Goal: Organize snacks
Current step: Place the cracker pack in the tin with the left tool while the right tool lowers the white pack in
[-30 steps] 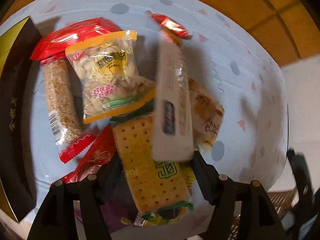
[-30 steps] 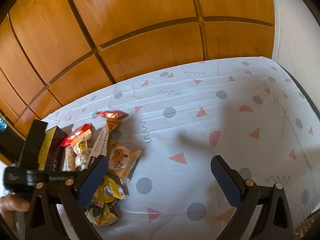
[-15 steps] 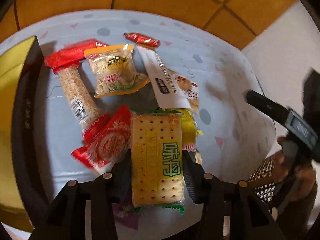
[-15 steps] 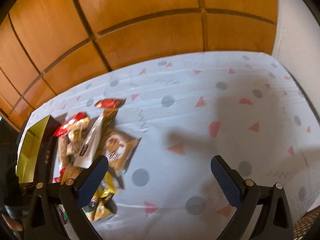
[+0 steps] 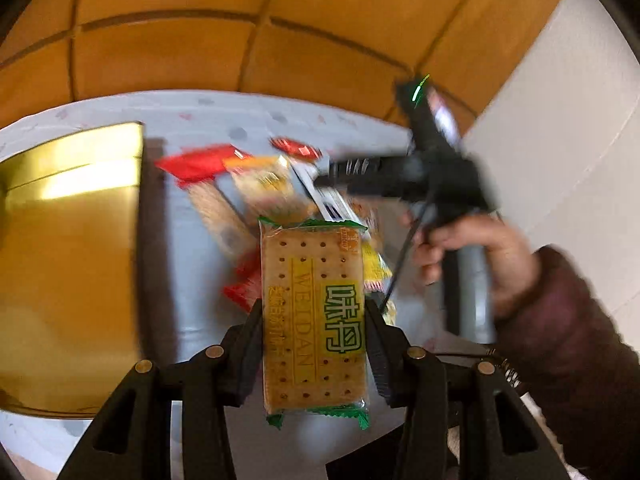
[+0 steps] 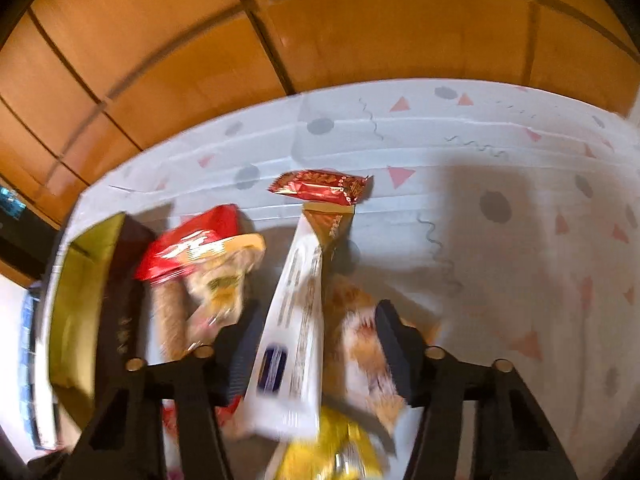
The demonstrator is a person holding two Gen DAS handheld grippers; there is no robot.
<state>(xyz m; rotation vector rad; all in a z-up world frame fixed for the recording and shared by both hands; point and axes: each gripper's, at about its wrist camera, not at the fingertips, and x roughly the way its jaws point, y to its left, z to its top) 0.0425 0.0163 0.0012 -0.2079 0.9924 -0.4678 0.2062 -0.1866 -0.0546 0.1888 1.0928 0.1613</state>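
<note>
1. The left gripper (image 5: pixel 314 344) pinches a cracker pack (image 5: pixel 314 320) by its long sides, both pads against the wrapper, and holds it lifted clear of the pile — one snack is in hand but not yet put away.
2. The right gripper (image 6: pixel 316 344) points down into the pile with its jaws closing around a long white bar (image 6: pixel 294 336); the bar and an orange-and-white packet (image 6: pixel 360 340) lie between the pads, and the blur hides whether they press on either yet.
3. Beyond the grippers, the rest of the snacks lie loose on the patterned tablecloth (image 6: pixel 480 152) — a red-topped pack (image 6: pixel 192 246), a small red candy bar (image 6: pixel 320 186), a yellow pouch (image 6: pixel 332 452).
4. The gold box (image 5: pixel 68 264) stands just beside the pile at its left and looks empty, so I judge the sorting barely begun.
</note>
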